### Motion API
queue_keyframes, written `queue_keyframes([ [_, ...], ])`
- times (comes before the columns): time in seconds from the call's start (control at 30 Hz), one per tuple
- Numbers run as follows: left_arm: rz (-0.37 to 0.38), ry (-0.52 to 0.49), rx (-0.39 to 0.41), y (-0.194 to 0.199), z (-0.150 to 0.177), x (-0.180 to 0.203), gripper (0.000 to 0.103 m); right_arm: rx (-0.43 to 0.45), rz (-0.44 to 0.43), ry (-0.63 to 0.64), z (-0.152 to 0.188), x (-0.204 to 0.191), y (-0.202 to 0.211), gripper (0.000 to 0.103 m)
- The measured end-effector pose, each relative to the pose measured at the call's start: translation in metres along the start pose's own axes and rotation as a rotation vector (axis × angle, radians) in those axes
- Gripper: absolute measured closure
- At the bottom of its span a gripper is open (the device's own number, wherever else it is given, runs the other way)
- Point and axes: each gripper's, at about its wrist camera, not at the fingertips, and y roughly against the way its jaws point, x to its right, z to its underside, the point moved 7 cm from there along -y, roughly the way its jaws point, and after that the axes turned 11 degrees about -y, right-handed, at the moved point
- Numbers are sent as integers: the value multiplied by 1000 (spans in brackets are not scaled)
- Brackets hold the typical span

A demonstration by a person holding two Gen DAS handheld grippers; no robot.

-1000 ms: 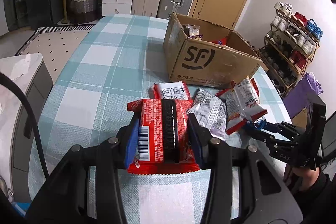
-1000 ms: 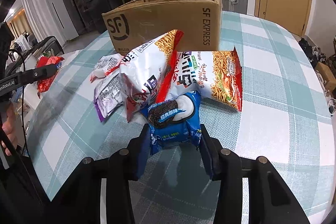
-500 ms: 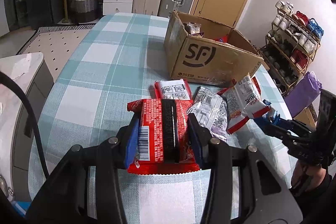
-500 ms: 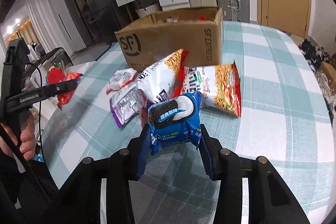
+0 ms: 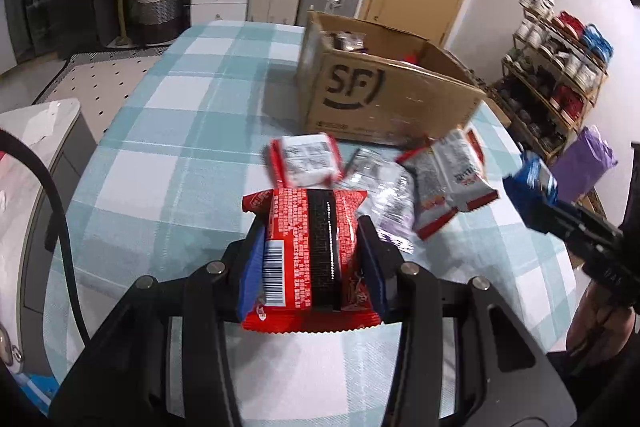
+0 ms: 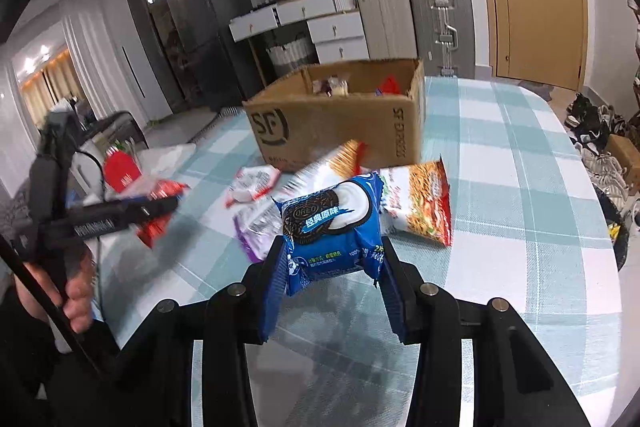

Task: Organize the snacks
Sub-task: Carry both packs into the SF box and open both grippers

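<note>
My left gripper [image 5: 310, 259] is shut on a red snack packet [image 5: 310, 251], held just above the checked tablecloth. My right gripper [image 6: 332, 255] is shut on a blue Oreo packet [image 6: 334, 227], lifted off the table; the same blue Oreo packet [image 5: 532, 187] shows at the right edge of the left wrist view. The open SF cardboard box [image 5: 384, 99] stands beyond both, with a few snacks inside. Loose packets lie in front of it: a red-and-white packet [image 5: 306, 165], a silver-purple packet [image 5: 384, 195], a noodle bag [image 6: 420, 203] and another white-red bag [image 5: 448, 179].
The table [image 6: 520, 155] has a teal-and-white checked cloth. A person's hand [image 6: 76, 291] grips the left gripper's handle. Suitcases [image 6: 440, 23], white drawers and a door stand behind the table; a shoe rack [image 5: 560, 75] is to the right.
My right gripper has risen with the Oreo packet, lifting it clear of the pile and tilting toward the box. The left gripper with the red packet has stayed where it was.
</note>
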Motion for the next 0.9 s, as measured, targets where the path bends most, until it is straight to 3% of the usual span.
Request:
queue_keyframes([
  [0.2,56,18,32,16,-13,18,62,74,-84,-47,-8,-15,30,60],
  [0.43,95,-26,50,38,-38,40,62,111,-142,-37,-23,-38,50,60],
  [0.9,25,-111,128,71,-118,53,62,164,-179,-17,-96,-72,77,60],
])
